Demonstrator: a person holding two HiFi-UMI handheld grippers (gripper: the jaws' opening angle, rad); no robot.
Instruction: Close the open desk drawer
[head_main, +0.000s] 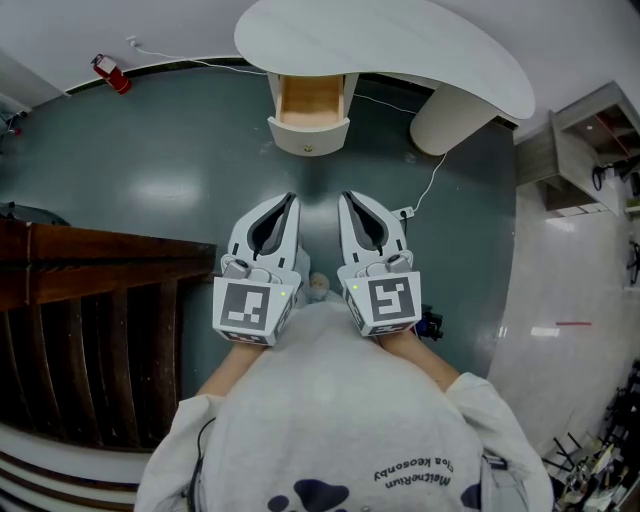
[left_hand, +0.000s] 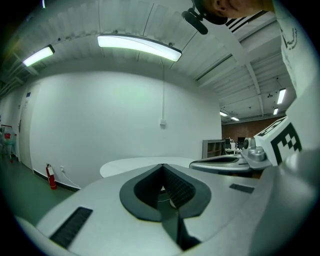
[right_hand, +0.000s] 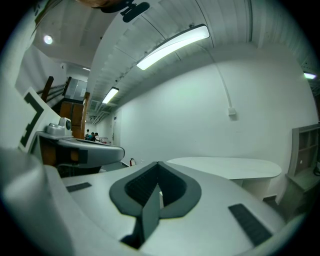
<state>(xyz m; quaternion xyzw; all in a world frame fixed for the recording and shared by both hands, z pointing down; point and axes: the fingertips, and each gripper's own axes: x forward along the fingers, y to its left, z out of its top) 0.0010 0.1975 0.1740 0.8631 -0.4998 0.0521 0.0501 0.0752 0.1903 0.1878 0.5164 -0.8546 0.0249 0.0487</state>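
A white desk (head_main: 400, 50) with a curved top stands ahead on the green floor. Its drawer (head_main: 309, 110) is pulled out under the left end and shows a bare wooden inside and a small knob on the white front. My left gripper (head_main: 289, 202) and right gripper (head_main: 346, 200) are held side by side close to my body, well short of the drawer. Both point toward it, shut and holding nothing. In the left gripper view the left gripper (left_hand: 162, 167) points at the desk top (left_hand: 140, 165). In the right gripper view the right gripper (right_hand: 158, 165) sits below the desk top (right_hand: 230, 167).
A dark wooden piece of furniture (head_main: 90, 300) fills the left side. A round white desk leg (head_main: 450, 115) stands right of the drawer, with a cable (head_main: 425, 195) trailing over the floor. A red fire extinguisher (head_main: 112, 72) rests by the far wall. A shelf unit (head_main: 590, 150) stands at the right.
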